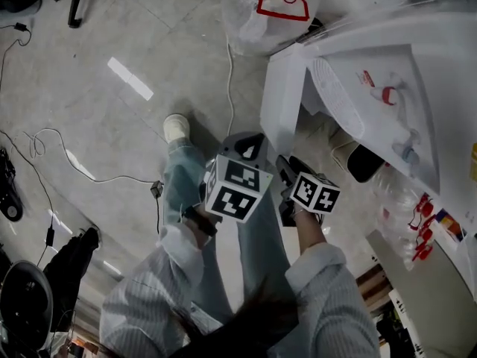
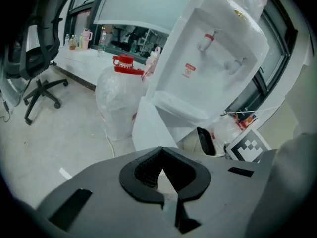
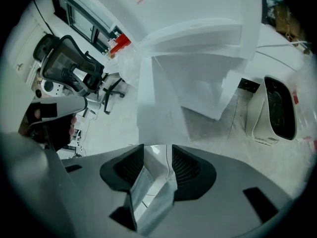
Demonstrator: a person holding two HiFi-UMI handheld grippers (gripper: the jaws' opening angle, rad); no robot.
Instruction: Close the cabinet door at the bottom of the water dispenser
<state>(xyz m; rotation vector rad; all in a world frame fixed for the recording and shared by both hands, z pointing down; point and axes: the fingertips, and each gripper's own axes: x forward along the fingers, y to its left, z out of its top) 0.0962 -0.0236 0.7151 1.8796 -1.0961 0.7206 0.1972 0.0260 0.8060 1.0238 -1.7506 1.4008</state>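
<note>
The white water dispenser (image 1: pixel 387 66) stands at the right, its red and blue taps facing me. Its bottom cabinet door (image 1: pixel 283 95) hangs open, swung out toward the floor space. My right gripper (image 1: pixel 285 168) sits just below the door's free edge. In the right gripper view its jaws (image 3: pixel 158 150) stand open, close to the white door panel (image 3: pixel 161 103) with nothing between them. My left gripper (image 1: pixel 252 146) hovers left of the door. In the left gripper view its jaws (image 2: pixel 161 150) are shut and empty, pointed at the door (image 2: pixel 148 128) and dispenser (image 2: pixel 208 58).
A bagged water jug with a red cap (image 1: pixel 272 6) stands left of the dispenser. A small white appliance with a black opening (image 3: pixel 275 110) sits on the floor to its right. Cables (image 1: pixel 74 162) trail over the floor, an office chair (image 2: pixel 34 63) stands further left, and my shoe (image 1: pixel 177 127) is below.
</note>
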